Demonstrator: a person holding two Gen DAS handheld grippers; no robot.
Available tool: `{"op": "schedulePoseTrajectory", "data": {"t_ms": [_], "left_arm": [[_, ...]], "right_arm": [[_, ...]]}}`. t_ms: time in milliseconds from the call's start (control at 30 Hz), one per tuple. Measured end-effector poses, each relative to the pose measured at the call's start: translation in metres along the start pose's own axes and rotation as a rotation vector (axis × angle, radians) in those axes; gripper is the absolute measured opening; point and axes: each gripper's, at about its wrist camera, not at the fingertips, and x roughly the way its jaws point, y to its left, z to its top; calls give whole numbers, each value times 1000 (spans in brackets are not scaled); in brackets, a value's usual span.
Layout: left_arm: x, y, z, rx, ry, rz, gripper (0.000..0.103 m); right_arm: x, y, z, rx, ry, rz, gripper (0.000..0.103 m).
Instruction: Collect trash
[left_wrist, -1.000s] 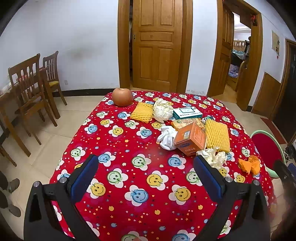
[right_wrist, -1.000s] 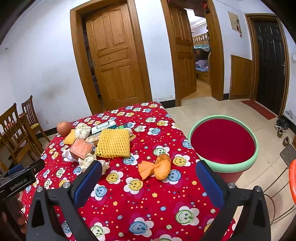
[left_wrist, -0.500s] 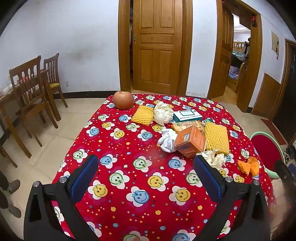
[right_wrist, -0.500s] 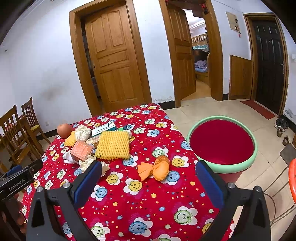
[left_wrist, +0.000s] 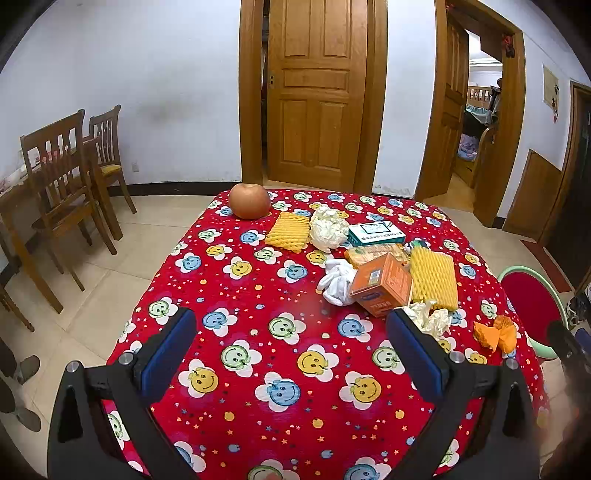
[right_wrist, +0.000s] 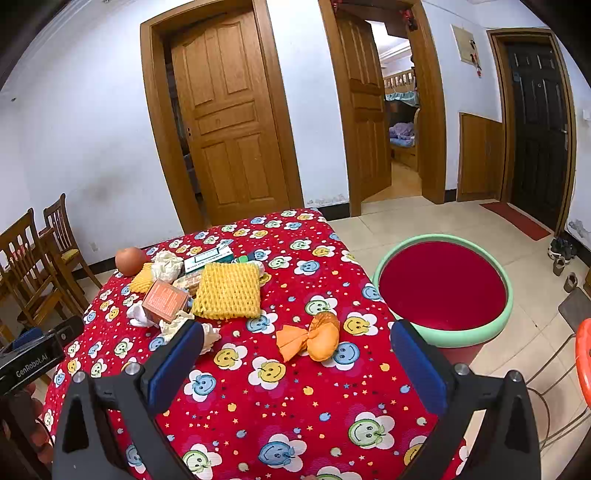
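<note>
Trash sits in a cluster on the far right half of the table, none collected yet. Orange box leans on a yellow foam net; white wad just left of the box, crumpled paper just in front of it. Second foam net and paper ball lie further back, near the green-white carton. Orange wrapper lies apart from the pile, nearest the right gripper. Apple at the far corner; I judge it's not trash.

Change over the last second: both wrist views have pulled back and up a little, so the pile reads smaller and further off and more of the cloth shows. Nothing on the table has shifted. I read that as lining up, not a grab.

Left gripper: jaws wide apart, nothing between them, above bare cloth. Right gripper: jaws wide apart too, empty, wrapper roughly centred ahead of it.

Bin, red inside with a green rim, sits beside the table's right edge; whether it stands on the floor or on a stool I can't tell from here.

Likely first pick: the wrapper with the right gripper, then a short carry to the bin. It's soft, should pinch fine.
</note>
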Motion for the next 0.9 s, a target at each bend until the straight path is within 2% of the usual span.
{"op": "schedulePoseTrajectory", "data": {"t_ms": [900], "left_arm": [[-2,7,-5,-3,1,2,101]], "right_arm": [[1,1,0,2,2,4,103]]}}
